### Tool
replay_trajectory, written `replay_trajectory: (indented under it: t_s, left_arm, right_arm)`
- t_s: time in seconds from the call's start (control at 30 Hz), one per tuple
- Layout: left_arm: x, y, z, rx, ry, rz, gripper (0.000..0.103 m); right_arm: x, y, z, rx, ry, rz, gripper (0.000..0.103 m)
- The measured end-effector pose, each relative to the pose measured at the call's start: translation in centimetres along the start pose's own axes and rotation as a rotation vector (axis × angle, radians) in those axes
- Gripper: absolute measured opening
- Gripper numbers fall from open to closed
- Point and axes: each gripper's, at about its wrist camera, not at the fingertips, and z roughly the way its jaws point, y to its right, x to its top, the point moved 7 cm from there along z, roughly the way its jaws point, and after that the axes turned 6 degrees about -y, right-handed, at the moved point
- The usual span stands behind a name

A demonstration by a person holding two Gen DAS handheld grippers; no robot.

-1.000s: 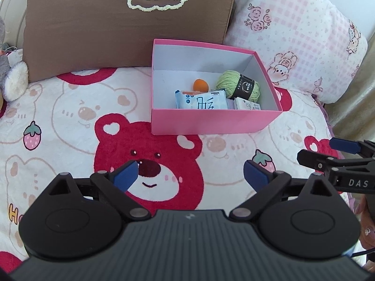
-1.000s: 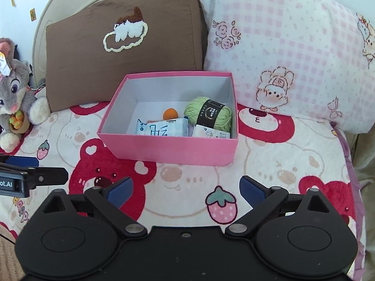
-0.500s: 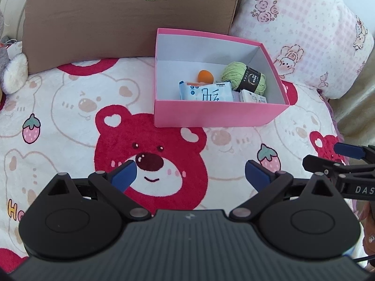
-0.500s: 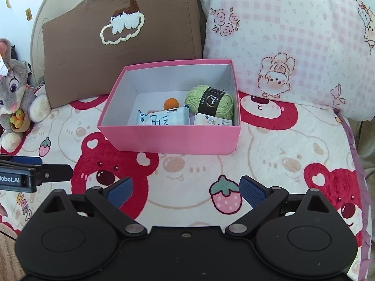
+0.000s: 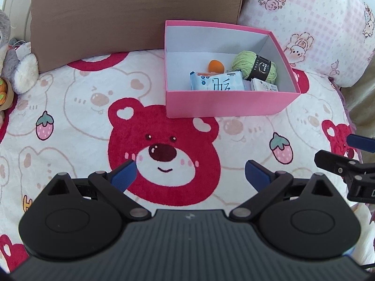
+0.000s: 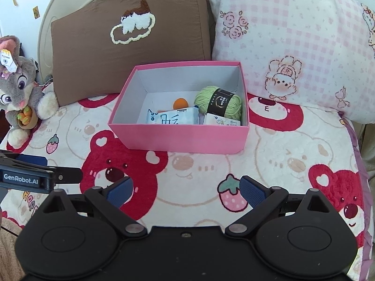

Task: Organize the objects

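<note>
A pink box (image 5: 225, 104) (image 6: 187, 138) sits on the bear-print blanket in front of the pillows. Inside it lie a green yarn ball (image 5: 254, 66) (image 6: 219, 101), a small orange ball (image 5: 215, 65) (image 6: 180, 103), a blue-and-white tissue pack (image 5: 216, 82) (image 6: 172, 118) and a small white pack (image 5: 264, 86) (image 6: 221, 122). My left gripper (image 5: 189, 174) hovers open over the red bear face, well short of the box, holding nothing. My right gripper (image 6: 185, 188) is open too, over a strawberry print. Each gripper shows at the edge of the other's view.
A brown cushion (image 6: 126, 37) and a pink checked pillow (image 6: 293, 42) stand behind the box. A grey plush rabbit (image 6: 16, 98) sits at the far left. The blanket (image 5: 70, 98) ends at the bed's right edge (image 6: 358, 154).
Both grippers have drawn back from the box and risen a little; the box looks smaller and farther. Both stay open and empty. The box's contents have not moved.
</note>
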Motion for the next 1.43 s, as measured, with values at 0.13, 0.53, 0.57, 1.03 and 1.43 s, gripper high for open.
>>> replay_trajectory:
  t_s: [0.13, 0.53, 0.57, 1.03, 1.43]
  left_arm:
    - [-0.1, 0.2, -0.2, 0.005, -0.001, 0.002, 0.100]
    - [-0.5, 0.8, -0.8, 0.017, -0.016, 0.037, 0.100]
    - [-0.5, 0.8, -0.9, 0.016, -0.017, 0.039, 0.100]
    - [-0.7, 0.6, -1.0, 0.026, -0.019, 0.034, 0.101]
    - [-0.4, 0.5, -0.8, 0.062, -0.022, 0.042, 0.102]
  right_arm:
    - [0.0, -0.1, -0.5, -0.006, 0.009, -0.001, 0.099]
    - [-0.3, -0.7, -1.7, -0.010, 0.017, 0.001, 0.099]
    - [-0.3, -0.8, -1.7, -0.013, 0.017, 0.000, 0.099]
    - [-0.4, -0.2, -1.5, -0.031, 0.009, 0.017, 0.099]
    - [-0.7, 0.0, -1.1, -0.039, -0.006, 0.009, 0.099]
